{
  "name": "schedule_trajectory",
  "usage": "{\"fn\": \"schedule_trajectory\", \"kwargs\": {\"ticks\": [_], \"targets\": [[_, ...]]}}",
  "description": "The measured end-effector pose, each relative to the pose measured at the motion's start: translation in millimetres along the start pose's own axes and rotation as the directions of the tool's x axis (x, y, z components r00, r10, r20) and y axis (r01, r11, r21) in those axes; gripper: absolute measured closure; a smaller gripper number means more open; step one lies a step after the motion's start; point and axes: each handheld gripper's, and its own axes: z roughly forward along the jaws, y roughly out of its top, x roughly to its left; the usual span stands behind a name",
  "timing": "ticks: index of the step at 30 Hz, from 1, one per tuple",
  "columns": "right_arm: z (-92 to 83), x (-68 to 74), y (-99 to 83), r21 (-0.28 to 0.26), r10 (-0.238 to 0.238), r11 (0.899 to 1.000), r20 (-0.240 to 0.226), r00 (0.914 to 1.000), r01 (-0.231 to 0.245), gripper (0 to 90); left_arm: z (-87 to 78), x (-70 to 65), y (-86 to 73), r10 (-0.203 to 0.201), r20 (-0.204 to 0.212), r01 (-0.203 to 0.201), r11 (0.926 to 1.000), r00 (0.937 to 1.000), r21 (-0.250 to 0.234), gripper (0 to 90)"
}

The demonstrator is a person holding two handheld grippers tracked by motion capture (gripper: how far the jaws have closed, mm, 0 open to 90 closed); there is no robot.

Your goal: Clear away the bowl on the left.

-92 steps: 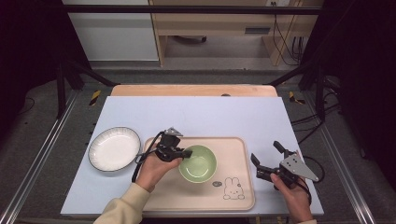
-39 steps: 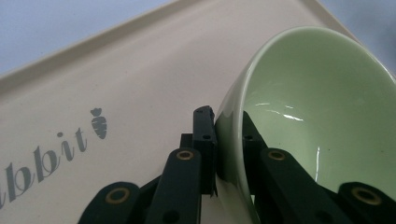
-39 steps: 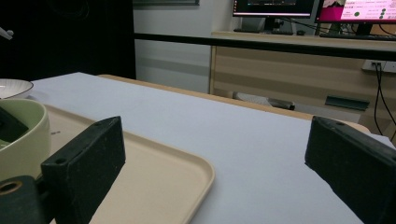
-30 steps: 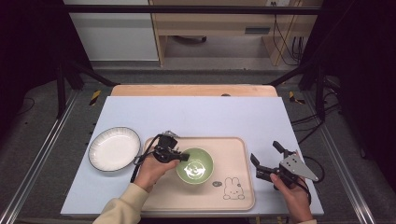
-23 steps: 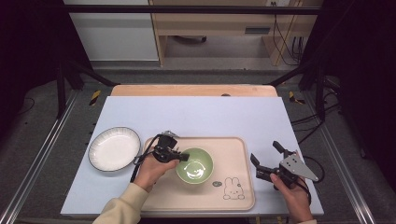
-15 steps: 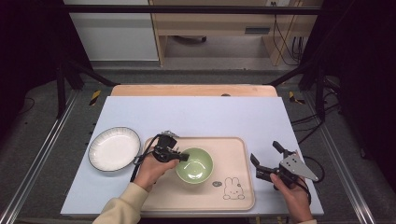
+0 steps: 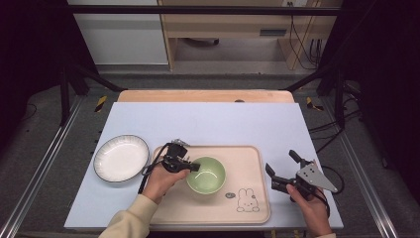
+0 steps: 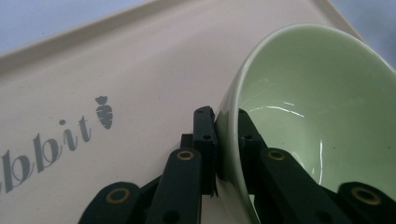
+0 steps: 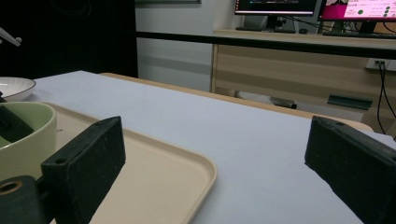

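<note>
On the beige tray (image 7: 247,210), toward its left edge, sits the green bowl (image 7: 206,174); the left gripper (image 7: 192,167) pinches its near rim, one jaw inside, likely for lifting. Beyond the tray's right edge, the right gripper (image 7: 281,171) waits, jaws spread, holding nothing.

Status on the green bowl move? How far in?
Done: the left claw is clamped on the green bowl's rim, one jaw inside, one outside. In hand: the bowl sits on the beige tray, apparently tilted in the grip. Left: probably lifting it off, perhaps toward the white plate. The right claw waits open beside the tray.
</note>
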Motion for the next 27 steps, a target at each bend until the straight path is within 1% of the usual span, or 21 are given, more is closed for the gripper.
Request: {"fn": "schedule_trajectory", "kwargs": {"ticks": [5, 6, 7, 8, 9, 10, 11, 12, 14, 16, 17, 21, 23, 24, 26, 27], "targets": [[0.0, -0.1, 0.0, 0.0, -0.001, 1.0, 0.001, 1.0, 0.001, 5.2, 0.4, -0.1, -0.4, 0.01, -0.012, -0.011, 0.9999, 0.9999, -0.005, 82.9], [0.1, 0.1, -0.1, 0.001, -0.002, 1.0, 0.0, 1.0, 0.002, 5.2, 1.5, 3.2, 0.5, 0.057, -0.026, -0.057, 0.9981, 0.9981, -0.024, 82.9], [0.1, 0.1, -0.1, 0.001, -0.002, 1.0, 0.0, 1.0, 0.002, 5.2, 1.5, 3.2, 0.5, 0.057, -0.026, -0.057, 0.9981, 0.9981, -0.024, 82.9], [0.2, 0.1, -0.2, 0.002, -0.002, 1.0, 0.0, 1.0, 0.002, 5.2, -1.5, -1.8, -1.7, -0.016, -0.033, 0.017, 0.9998, 0.9993, 0.012, 82.8], [0.2, 0.1, -0.2, 0.002, -0.002, 1.0, 0.0, 1.0, 0.002, 5.2, -1.5, -1.8, -1.7, -0.016, -0.033, 0.017, 0.9998, 0.9993, 0.012, 82.8], [0.1, 0.1, -0.2, 0.001, -0.001, 1.0, 0.0, 1.0, 0.001, 5.2, 0.5, -0.2, -1.1, 0.01, -0.017, -0.01, 0.9999, 0.9998, -0.01, 82.8], [0.1, 0.1, -0.2, 0.001, -0.001, 1.0, 0.0, 1.0, 0.001, 5.2, 1.2, 1.0, -0.5, 0.031, -0.011, -0.031, 0.9993, 0.9995, -0.02, 82.8], [0.2, 0.0, -0.3, 0.002, -0.001, 1.0, 0.0, 1.0, 0.001, 5.2, 1.4, 1.5, -0.3, 0.051, -0.024, -0.052, 0.9984, 0.9984, -0.025, 82.9], [0.2, 0.1, -0.3, 0.002, -0.001, 1.0, -0.001, 1.0, 0.001, 5.2, 1.3, 1.6, -0.2, 0.062, -0.03, -0.063, 0.9977, 0.9976, -0.027, 82.9], [0.2, 0.2, -0.3, 0.002, -0.002, 1.0, -0.001, 1.0, 0.002, 5.2, 1.2, 1.3, -0.3, 0.063, -0.031, -0.064, 0.9976, 0.9975, -0.026, 82.9], [0.2, 0.2, -0.3, 0.002, -0.002, 1.0, -0.001, 1.0, 0.002, 5.2, 1.2, 0.3, -0.5, 0.056, -0.031, -0.057, 0.9981, 0.9979, -0.025, 82.9], [0.2, 0.1, -0.2, 0.001, -0.002, 1.0, -0.001, 1.0, 0.002, 5.2, 1.0, 0.7, -0.3, 0.073, -0.042, -0.074, 0.9969, 0.9965, -0.028, 82.9], [0.1, -0.1, -0.3, 0.003, -0.004, 1.0, -0.003, 1.0, 0.004, 5.2, 1.0, 0.7, -0.3, 0.072, -0.04, -0.073, 0.9969, 0.9966, -0.028, 82.8], [0.1, 0.1, -0.3, 0.005, -0.004, 1.0, -0.004, 1.0, 0.004, 5.2, 0.7, 1.1, -0.1, 0.082, -0.046, -0.083, 0.996, 0.9956, -0.032, 82.7], [0.1, 0.0, -0.3, 0.004, -0.005, 1.0, -0.003, 1.0, 0.005, 5.2, 0.7, 1.0, -0.2, 0.081, -0.046, -0.083, 0.9958, 0.9956, -0.038, 82.5], [0.3, 0.2, -0.2, 0.001, -0.002, 1.0, -0.001, 1.0, 0.002, 5.2, -0.3, -1.4, -0.9, 0.052, -0.03, -0.053, 0.998, 0.9982, -0.033, 82.2]]}}
